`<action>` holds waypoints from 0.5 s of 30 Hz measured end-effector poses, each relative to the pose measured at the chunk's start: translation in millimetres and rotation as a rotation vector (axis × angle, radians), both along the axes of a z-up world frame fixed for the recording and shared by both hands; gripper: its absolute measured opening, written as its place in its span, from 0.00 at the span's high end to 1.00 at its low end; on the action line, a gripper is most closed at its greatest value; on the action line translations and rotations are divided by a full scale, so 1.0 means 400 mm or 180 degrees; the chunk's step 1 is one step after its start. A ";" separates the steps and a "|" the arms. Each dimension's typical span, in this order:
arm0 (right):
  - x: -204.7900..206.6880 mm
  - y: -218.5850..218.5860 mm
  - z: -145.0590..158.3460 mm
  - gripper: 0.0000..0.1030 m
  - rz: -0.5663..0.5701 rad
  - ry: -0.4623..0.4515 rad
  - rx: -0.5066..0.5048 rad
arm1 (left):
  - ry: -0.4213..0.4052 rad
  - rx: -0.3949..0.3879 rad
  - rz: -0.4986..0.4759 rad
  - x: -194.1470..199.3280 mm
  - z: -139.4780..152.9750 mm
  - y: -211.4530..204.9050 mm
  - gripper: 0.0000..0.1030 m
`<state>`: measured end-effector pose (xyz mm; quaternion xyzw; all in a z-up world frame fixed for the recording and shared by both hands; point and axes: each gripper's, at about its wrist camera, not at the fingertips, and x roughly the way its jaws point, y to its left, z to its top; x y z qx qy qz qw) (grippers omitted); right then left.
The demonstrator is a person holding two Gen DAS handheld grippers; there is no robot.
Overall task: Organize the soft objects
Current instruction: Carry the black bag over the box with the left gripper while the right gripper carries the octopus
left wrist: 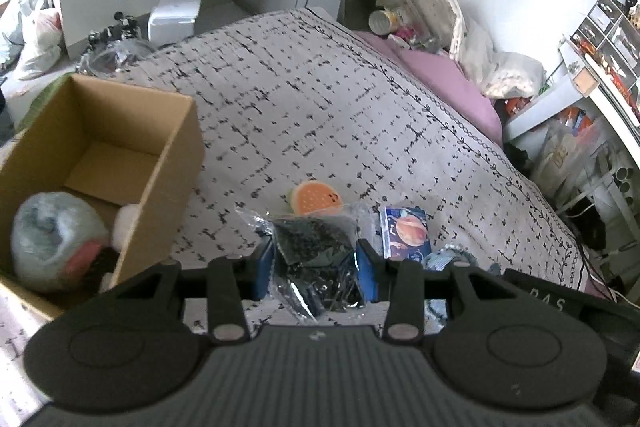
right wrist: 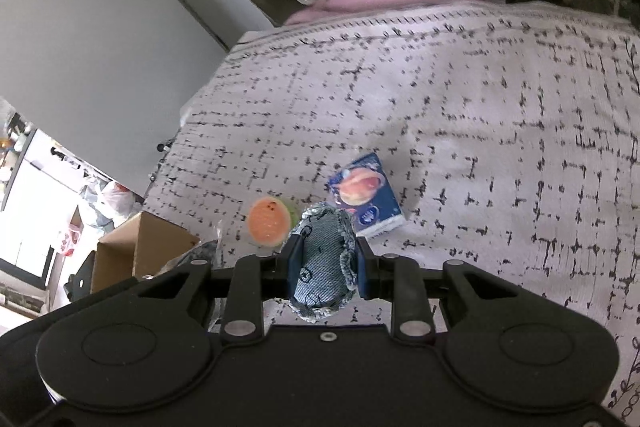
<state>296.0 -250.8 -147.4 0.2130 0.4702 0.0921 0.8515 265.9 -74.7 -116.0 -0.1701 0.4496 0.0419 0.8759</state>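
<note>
My left gripper (left wrist: 316, 269) is shut on a clear plastic bag of dark fabric (left wrist: 316, 247), lifted above the patterned bedspread (left wrist: 320, 99). Past it lie an orange watermelon-slice plush (left wrist: 314, 197) and a blue planet-print packet (left wrist: 406, 233). The cardboard box (left wrist: 160, 163) stands to the left and holds a grey-blue plush (left wrist: 52, 239) and other soft items. My right gripper (right wrist: 326, 267) is shut on a rolled denim piece (right wrist: 324, 263), raised over the bedspread (right wrist: 480, 107). Beyond it lie the watermelon plush (right wrist: 268, 223) and the blue packet (right wrist: 366, 195); the box (right wrist: 132, 251) is at the left.
A pink pillow (left wrist: 448, 87) lies at the head of the bed, with bottles and bags (left wrist: 404, 11) behind it. A white shelf unit (left wrist: 592, 67) with clutter stands on the right. Bags and a white box (left wrist: 174, 17) lie on the floor beyond the bed.
</note>
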 end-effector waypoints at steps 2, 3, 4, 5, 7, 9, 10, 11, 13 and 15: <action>-0.006 0.007 0.010 0.74 0.0035 -0.0048 -0.0011 | -0.0026 0.0028 0.0017 -0.010 0.014 0.005 0.59; -0.008 0.010 0.013 0.74 0.0049 -0.0057 -0.0004 | -0.0043 0.0050 0.0028 -0.015 0.023 0.008 0.59; -0.010 0.014 0.016 0.74 0.0067 -0.0066 0.0003 | -0.0061 0.0067 0.0038 -0.020 0.031 0.012 0.59; -0.013 0.018 0.019 0.74 0.0086 -0.0080 0.0006 | -0.0074 0.0082 0.0047 -0.024 0.037 0.015 0.59; -0.020 0.027 0.030 0.74 0.0127 -0.0129 0.0009 | -0.0099 0.0113 0.0073 -0.030 0.051 0.025 0.59; -0.025 0.035 0.040 0.74 0.0171 -0.0186 0.0012 | -0.0121 0.0145 0.0096 -0.037 0.065 0.036 0.59; -0.029 0.040 0.046 0.74 0.0193 -0.0218 0.0017 | -0.0130 0.0157 0.0106 -0.041 0.070 0.042 0.59; -0.032 0.045 0.051 0.74 0.0213 -0.0242 0.0020 | -0.0142 0.0167 0.0115 -0.045 0.076 0.047 0.59; -0.039 0.057 0.062 0.74 0.0261 -0.0312 0.0023 | -0.0155 0.0193 0.0115 -0.052 0.085 0.056 0.59; -0.048 0.070 0.075 0.74 0.0341 -0.0417 0.0030 | -0.0166 0.0208 0.0124 -0.059 0.092 0.067 0.59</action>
